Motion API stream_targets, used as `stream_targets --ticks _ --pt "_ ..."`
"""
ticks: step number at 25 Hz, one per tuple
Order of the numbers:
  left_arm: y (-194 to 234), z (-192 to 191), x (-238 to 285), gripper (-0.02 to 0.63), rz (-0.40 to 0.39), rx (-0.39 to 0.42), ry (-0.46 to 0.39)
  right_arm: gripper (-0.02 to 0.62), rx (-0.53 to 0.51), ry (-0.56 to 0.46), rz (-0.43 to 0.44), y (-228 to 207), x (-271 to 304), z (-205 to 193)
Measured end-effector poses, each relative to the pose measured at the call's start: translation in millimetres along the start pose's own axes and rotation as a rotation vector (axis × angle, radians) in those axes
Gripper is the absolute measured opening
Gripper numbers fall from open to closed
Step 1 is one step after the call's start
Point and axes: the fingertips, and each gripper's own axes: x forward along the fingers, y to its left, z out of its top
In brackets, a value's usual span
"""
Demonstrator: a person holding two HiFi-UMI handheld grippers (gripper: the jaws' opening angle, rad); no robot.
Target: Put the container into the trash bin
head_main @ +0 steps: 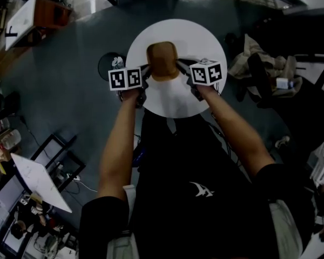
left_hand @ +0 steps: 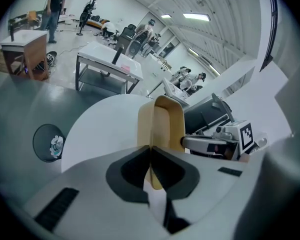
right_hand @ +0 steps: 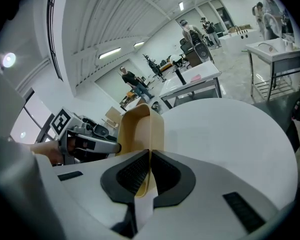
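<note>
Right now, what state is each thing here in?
Container: lidless, held at two opposite rims, above the table.
Left gripper: fingers shut on the container's rim.
Right gripper: fingers shut on the container's rim.
Trash bin: open, on the floor beside the table, something white inside.

No readable text, numbers; square code markers on left cube (head_main: pixel 125 79), right cube (head_main: pixel 207 72).

The container (head_main: pixel 162 61) is tan — the table (head_main: pixel 175 99) white, the floor (head_main: pixel 70 85) grey.
</note>
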Motion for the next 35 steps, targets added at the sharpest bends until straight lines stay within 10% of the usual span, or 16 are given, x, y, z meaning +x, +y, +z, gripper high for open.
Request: stream_targets --ticks 35 --pt "206.6 5.6 -194.7 0.015 -0.035 -0.012 -0.059 0.045 -0.136 0.043 -0.062 213.4 187.7 -1.1"
